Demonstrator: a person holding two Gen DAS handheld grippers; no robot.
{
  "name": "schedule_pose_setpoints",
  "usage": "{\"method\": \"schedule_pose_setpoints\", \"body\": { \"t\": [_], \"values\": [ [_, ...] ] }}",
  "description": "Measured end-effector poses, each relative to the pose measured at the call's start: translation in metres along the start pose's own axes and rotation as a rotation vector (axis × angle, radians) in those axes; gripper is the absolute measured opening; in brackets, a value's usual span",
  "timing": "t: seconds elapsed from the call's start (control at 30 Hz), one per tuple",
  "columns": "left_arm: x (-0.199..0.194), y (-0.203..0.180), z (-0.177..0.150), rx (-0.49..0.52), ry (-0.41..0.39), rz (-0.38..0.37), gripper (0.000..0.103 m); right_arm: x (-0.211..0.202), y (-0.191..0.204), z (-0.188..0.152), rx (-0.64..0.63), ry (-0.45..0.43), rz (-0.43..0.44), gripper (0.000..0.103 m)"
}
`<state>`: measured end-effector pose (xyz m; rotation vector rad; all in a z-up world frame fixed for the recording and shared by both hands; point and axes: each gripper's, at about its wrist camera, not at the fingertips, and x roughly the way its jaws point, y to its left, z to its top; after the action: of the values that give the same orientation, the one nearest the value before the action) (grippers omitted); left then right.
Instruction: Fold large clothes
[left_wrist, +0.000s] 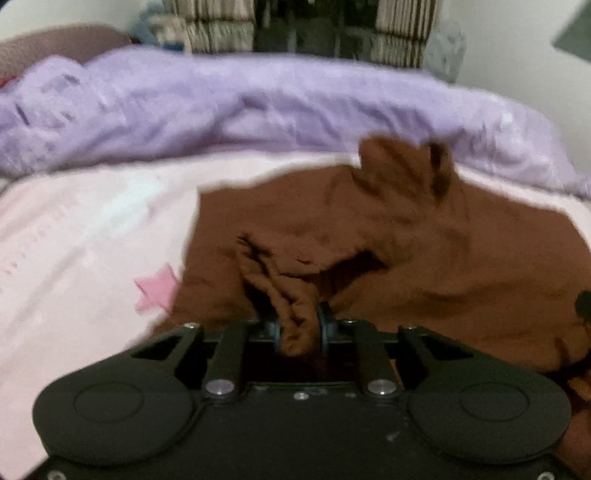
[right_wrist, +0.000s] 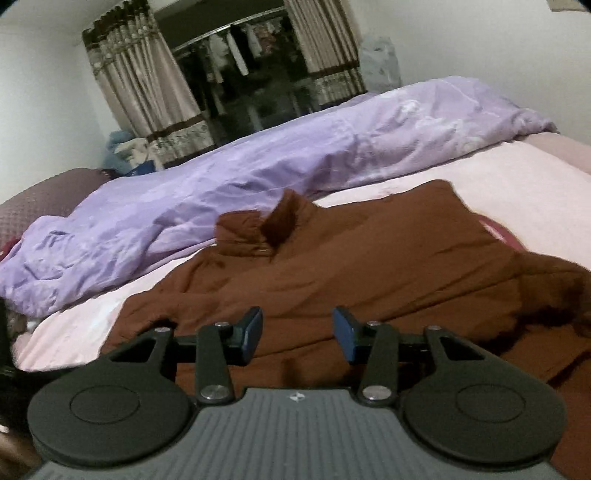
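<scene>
A large brown garment (left_wrist: 424, 251) lies spread on the pink bed sheet (left_wrist: 74, 258), its collar standing up at the far side. My left gripper (left_wrist: 299, 328) is shut on a bunched fold of that brown cloth, which rises in a ridge from the garment into the jaws. In the right wrist view the same brown garment (right_wrist: 332, 273) stretches across the pink sheet (right_wrist: 517, 177). My right gripper (right_wrist: 297, 332) hovers just above it, open, with nothing between its blue pads (right_wrist: 255, 328).
A rumpled purple duvet (right_wrist: 258, 162) lies along the far side of the bed. Behind it hang striped curtains (right_wrist: 147, 85) around a dark open wardrobe (right_wrist: 240, 66). A pink star (left_wrist: 157, 288) is printed on the sheet left of the garment.
</scene>
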<state>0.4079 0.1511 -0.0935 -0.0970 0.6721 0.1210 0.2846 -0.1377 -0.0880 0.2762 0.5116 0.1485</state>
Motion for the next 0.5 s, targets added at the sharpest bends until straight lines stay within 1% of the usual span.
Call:
{"method": "schedule_pose_setpoints", "body": {
  "t": [0.07,0.1,0.13,0.17,0.2,0.23,0.27,0.3,0.33,0.37,0.4,0.47,0.5],
  "values": [
    [-0.016,0.001,0.005,0.005,-0.065,0.016,0.021,-0.004,-0.009,0.001,0.007,-0.017,-0.009,0.053],
    [-0.015,0.001,0.005,0.012,-0.051,0.027,0.027,-0.004,-0.013,0.002,0.018,-0.021,-0.014,0.053],
    [-0.008,0.0,0.003,0.027,-0.022,0.04,0.041,-0.002,-0.016,0.003,0.027,-0.018,-0.019,0.053],
    [0.006,-0.001,-0.004,0.062,0.02,0.062,0.051,0.002,-0.02,0.002,0.036,-0.008,-0.027,0.053],
    [0.023,-0.003,-0.013,0.104,0.059,0.093,0.071,0.007,-0.026,0.0,0.044,0.004,-0.037,0.053],
    [0.03,-0.003,-0.022,0.128,0.047,0.117,0.083,0.011,-0.036,-0.004,0.052,0.026,-0.051,0.053],
    [0.026,-0.002,-0.028,0.133,0.008,0.137,0.087,0.017,-0.04,-0.006,0.058,0.052,-0.058,0.052],
    [0.02,-0.001,-0.029,0.139,0.001,0.146,0.09,0.017,-0.046,-0.007,0.051,0.078,-0.043,0.052],
    [0.011,0.0,-0.026,0.149,0.003,0.14,0.09,0.015,-0.05,-0.006,0.019,0.096,-0.007,0.052],
    [0.001,0.001,-0.023,0.153,-0.002,0.13,0.09,0.01,-0.053,-0.004,-0.027,0.097,0.026,0.052],
    [-0.009,0.005,-0.021,0.153,-0.006,0.124,0.09,0.001,-0.057,-0.002,-0.066,0.081,0.03,0.052],
    [-0.034,0.012,-0.02,0.143,-0.021,0.122,0.09,-0.018,-0.062,0.003,-0.082,0.056,-0.025,0.052],
    [-0.048,0.015,-0.021,0.125,-0.037,0.119,0.091,-0.03,-0.064,0.003,-0.081,0.048,-0.036,0.052]
  ]
}}
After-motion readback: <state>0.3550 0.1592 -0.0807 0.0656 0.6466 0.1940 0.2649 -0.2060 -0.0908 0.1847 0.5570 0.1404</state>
